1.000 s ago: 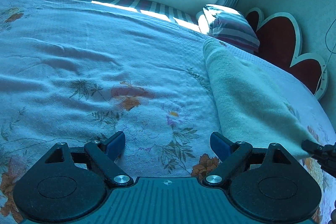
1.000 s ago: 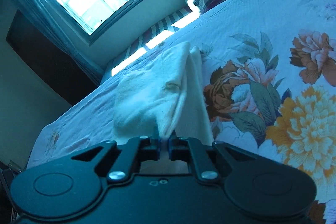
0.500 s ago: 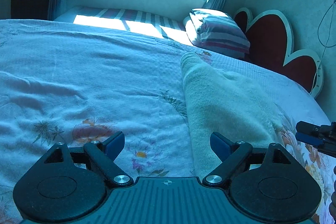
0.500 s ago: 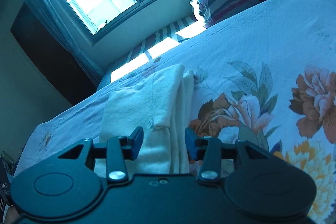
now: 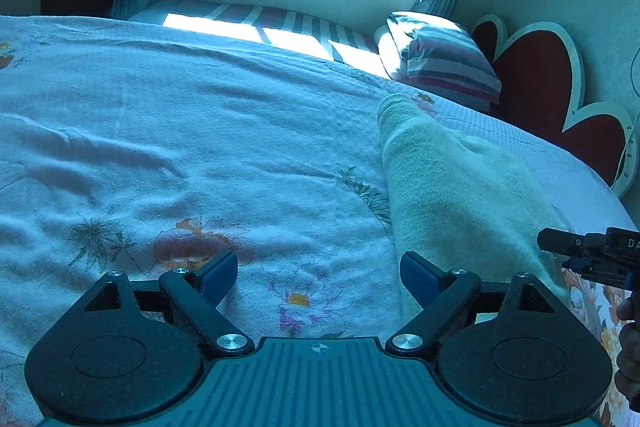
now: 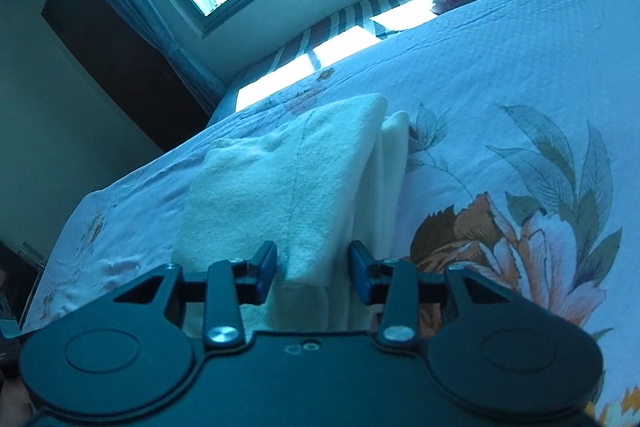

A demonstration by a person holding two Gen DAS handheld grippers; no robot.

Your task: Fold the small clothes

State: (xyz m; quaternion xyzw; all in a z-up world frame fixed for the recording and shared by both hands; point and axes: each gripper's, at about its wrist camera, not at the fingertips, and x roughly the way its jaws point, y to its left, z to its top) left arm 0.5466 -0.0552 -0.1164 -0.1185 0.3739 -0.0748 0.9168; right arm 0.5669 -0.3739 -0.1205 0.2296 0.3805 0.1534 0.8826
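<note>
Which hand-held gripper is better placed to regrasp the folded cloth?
Right hand-held gripper: its open jaws straddle the pale cream folded cloth. Left hand-held gripper is open over the floral bedspread, beside it.

A bed [image 5: 200,115] is covered by a pale, rumpled bedspread [image 6: 500,59] printed with flowers and leaves. A cream cloth [image 5: 452,195], folded into a long strip, is laid directly on it, with layered edges seen in the right wrist view [image 6: 304,179]. A striped pillow [image 5: 444,59] is set at the head end
</note>
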